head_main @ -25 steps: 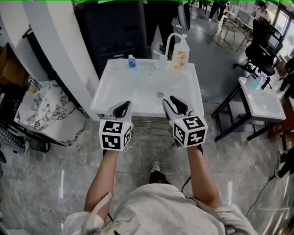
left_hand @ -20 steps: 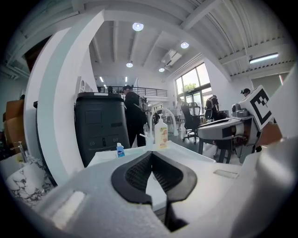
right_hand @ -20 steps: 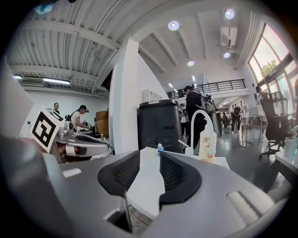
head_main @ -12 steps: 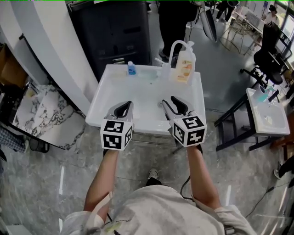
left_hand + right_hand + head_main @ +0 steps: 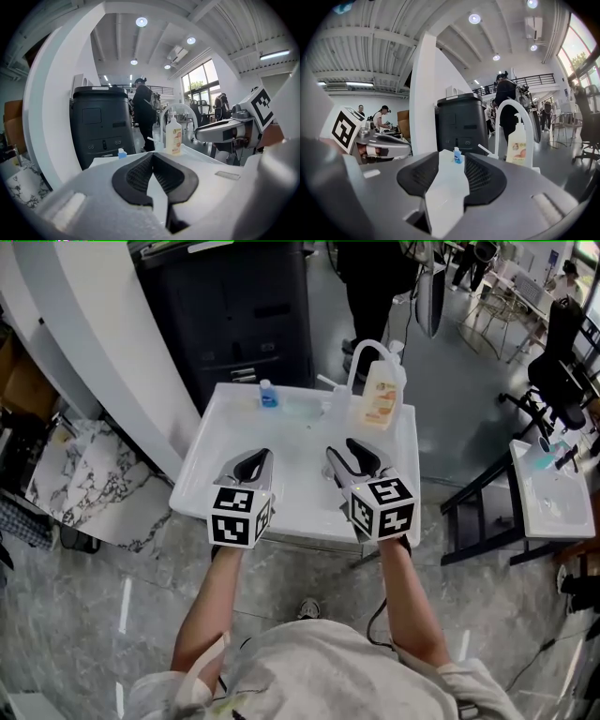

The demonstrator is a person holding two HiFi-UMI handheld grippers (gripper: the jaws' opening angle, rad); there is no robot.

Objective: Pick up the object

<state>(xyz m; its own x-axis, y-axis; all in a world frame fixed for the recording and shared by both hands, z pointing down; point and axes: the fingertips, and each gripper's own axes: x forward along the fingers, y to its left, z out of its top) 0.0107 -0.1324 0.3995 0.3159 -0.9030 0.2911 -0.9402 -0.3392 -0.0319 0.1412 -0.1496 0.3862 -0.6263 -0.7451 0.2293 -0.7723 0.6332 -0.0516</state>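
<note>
Head view: a person is holding 2 grippers side by side over the front part of a white sink (image 5: 190, 479). The left gripper (image 5: 251, 457) is keeping its jaws together. The right gripper (image 5: 341, 447) is standing with its jaws apart. A small blue bottle (image 5: 269, 394) is standing upright on the sink's back rim, toward the left, well apart from both grippers. A soap bottle (image 5: 379, 395) with a pump is standing on the same rim, toward the right. A black cabinet (image 5: 244, 306) is standing behind the sink.

Left gripper view: the 2 jaw tips are meeting, with nothing between them. The small blue bottle (image 5: 122, 153) is showing beyond them, to the left, and the soap bottle (image 5: 174, 136) to the right.

Right gripper view: the jaws have just been opening and are holding nothing; only the white sink is showing through the gap. The small blue bottle (image 5: 457, 156) is appearing far off, in line with that gap, untouched. The soap bottle (image 5: 517, 143) is standing to the right.
</note>
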